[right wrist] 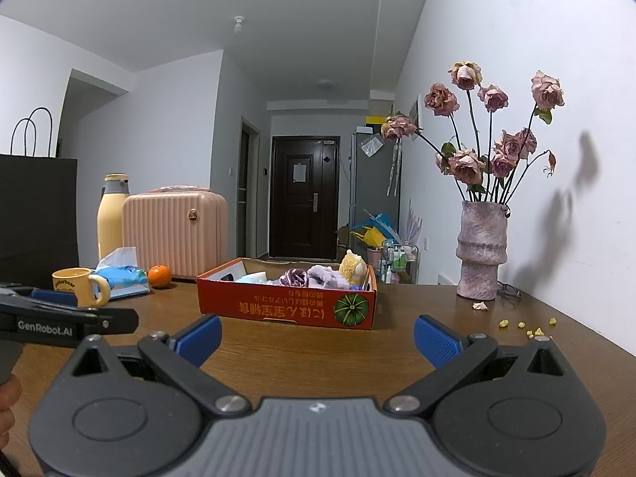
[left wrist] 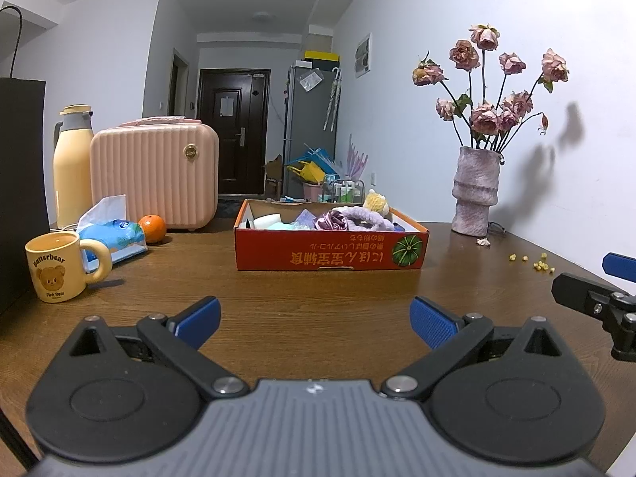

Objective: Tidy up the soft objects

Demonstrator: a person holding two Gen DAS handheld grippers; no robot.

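Centrally on the brown wooden table (left wrist: 318,298), soft items are held in a shallow red cardboard box (left wrist: 331,252); the left gripper (left wrist: 316,318) and right gripper (right wrist: 318,336) are spread wide, empty.

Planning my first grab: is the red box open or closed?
Open: the red box has no lid, and soft items poke above its rim.

- We get even, cool indoor light in both views, no harsh glare.
- The flowers (left wrist: 491,91) throw soft dark shadows onto the white wall (left wrist: 576,167) to their right.
- Heavy fisheye bending at the edges, with black corners.
- Focus looks sharp; the far door (right wrist: 304,196) sits dim.
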